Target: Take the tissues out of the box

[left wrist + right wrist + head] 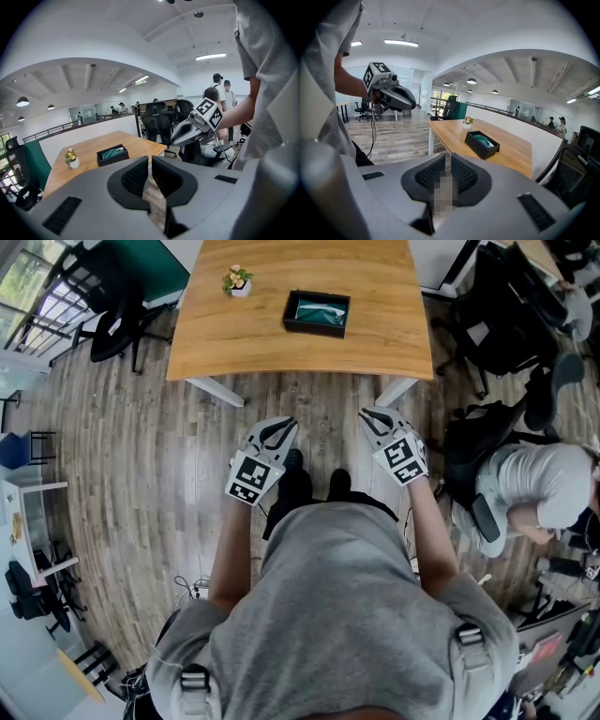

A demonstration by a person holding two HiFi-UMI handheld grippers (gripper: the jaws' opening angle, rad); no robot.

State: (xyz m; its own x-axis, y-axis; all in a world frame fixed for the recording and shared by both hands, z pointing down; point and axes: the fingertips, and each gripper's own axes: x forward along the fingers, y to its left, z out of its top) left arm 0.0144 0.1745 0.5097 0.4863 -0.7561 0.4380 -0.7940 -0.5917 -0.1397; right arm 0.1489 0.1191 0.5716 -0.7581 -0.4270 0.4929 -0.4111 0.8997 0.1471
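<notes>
A black open box (317,312) with teal-wrapped tissues inside lies on the wooden table (281,352), right of its middle. It also shows as the box (112,154) in the left gripper view and the box (483,143) in the right gripper view. My left gripper (281,425) and right gripper (373,416) hang side by side over the floor, short of the table's near edge and well away from the box. On both the left gripper (150,161) and the right gripper (447,159), the jaws stand together with only a thin slit, and nothing is between them.
A small potted flower (238,280) stands on the table left of the box. Black office chairs (112,315) stand at the left, and more chairs and bags at the right. A person in grey (534,493) is seated at the right. Cables (192,589) lie on the plank floor.
</notes>
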